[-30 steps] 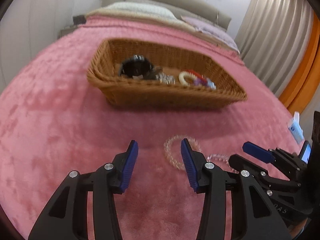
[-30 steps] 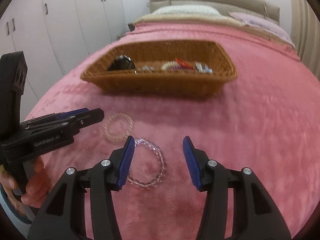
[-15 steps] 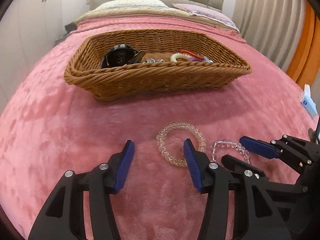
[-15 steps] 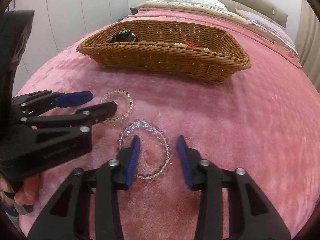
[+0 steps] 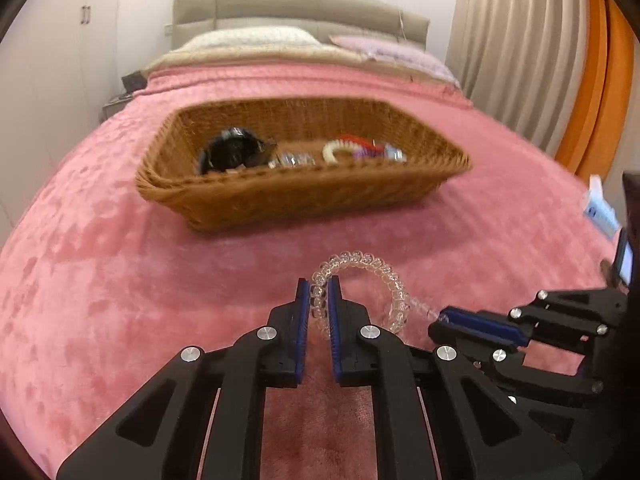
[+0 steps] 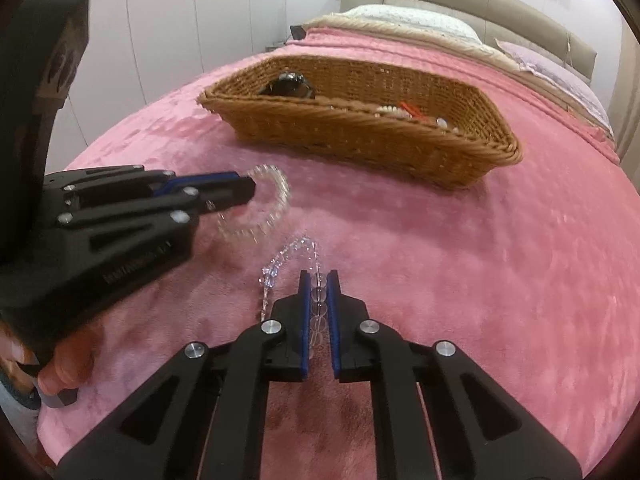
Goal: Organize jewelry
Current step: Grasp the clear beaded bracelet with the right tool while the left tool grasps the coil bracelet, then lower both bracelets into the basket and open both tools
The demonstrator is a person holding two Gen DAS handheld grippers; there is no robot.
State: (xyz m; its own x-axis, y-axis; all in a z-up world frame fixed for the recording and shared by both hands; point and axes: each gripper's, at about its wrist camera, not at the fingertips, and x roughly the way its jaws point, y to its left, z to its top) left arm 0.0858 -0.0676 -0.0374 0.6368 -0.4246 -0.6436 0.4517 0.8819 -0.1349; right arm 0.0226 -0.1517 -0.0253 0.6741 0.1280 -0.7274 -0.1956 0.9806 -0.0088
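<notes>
My left gripper (image 5: 319, 286) is shut on a clear beaded bracelet (image 5: 376, 270), which hangs in a loop just above the pink bedspread. The same bracelet (image 6: 276, 200) shows in the right wrist view at the left gripper's tips (image 6: 240, 192). My right gripper (image 6: 319, 280) is shut on a second clear bead bracelet (image 6: 292, 252), which dangles stretched from the pads. The right gripper (image 5: 444, 320) shows in the left wrist view at the lower right. A wicker basket (image 5: 280, 196) (image 6: 360, 136) ahead holds a black watch (image 5: 234, 152), a white bracelet (image 5: 340, 152) and other jewelry.
The pink bedspread (image 5: 100, 260) covers the bed all around. Pillows and a headboard (image 5: 296, 12) lie beyond the basket. White wardrobe doors (image 6: 168, 20) stand at the left, curtains (image 5: 520, 40) at the right. A blue-white packet (image 5: 600, 208) lies at the right bed edge.
Both grippers have gone from open to shut, each closing on a clear bracelet and lifting it off the bedspread.
</notes>
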